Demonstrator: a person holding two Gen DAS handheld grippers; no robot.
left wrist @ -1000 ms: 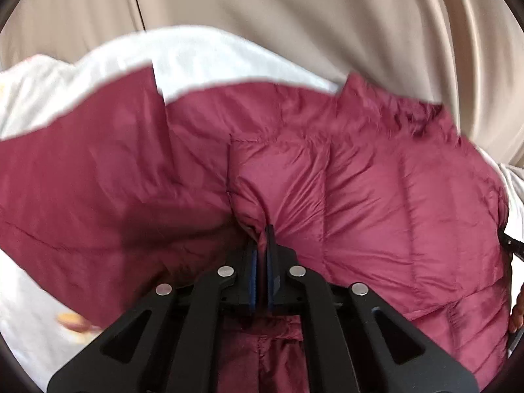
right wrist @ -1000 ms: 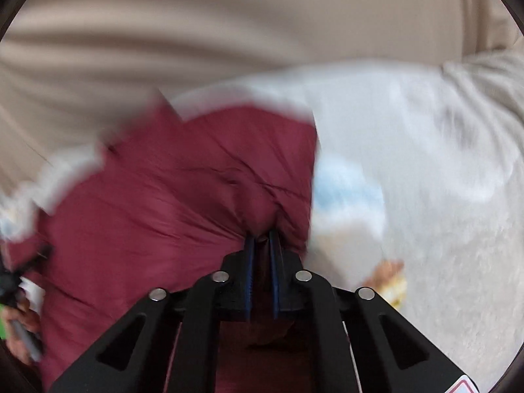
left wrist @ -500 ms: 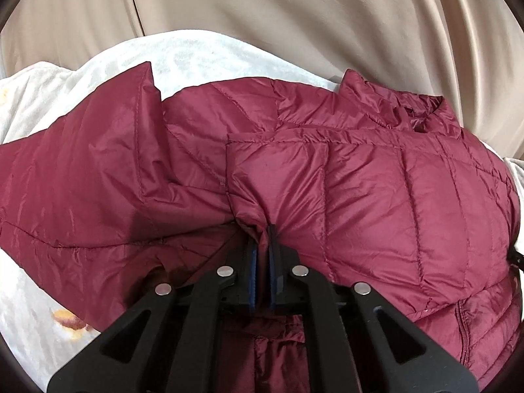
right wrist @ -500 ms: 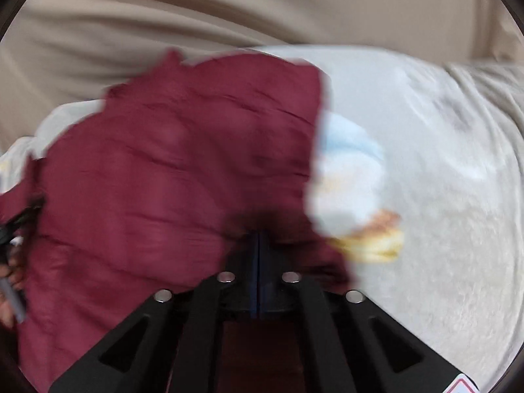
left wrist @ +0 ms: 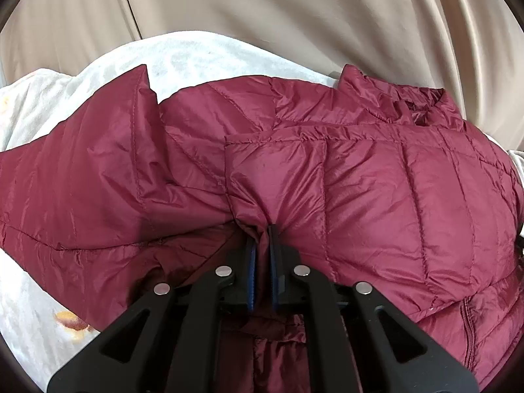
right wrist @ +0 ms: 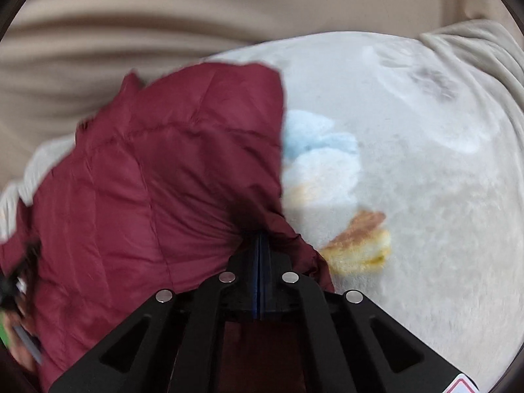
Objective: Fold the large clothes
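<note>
Pinching a bunched pleat of the maroon puffer jacket (left wrist: 376, 196) between the pads of the left gripper (left wrist: 261, 245), jaws nearly closed with cloth wedged in the slit. Spreading away ahead of that claw: quilted body forward and to its right, collar (left wrist: 416, 104) at the far right, sleeve (left wrist: 82, 170) trailing off to its left. Lying crosswise, then, long axis running left to right in front of the fingers.

Clamping tight on the right gripper (right wrist: 259, 245) too, pads pressed together with the jacket's edge seemingly caught between them, though blur and shadow hiding the actual bite. Sitting ahead and to the left of this claw, most of the garment; to its right, only bare pale fleece blanket (right wrist: 425, 180) with a printed patch.

Judging by that, pulling each grip toward the other across the jacket's width looking like the coming move.
</note>
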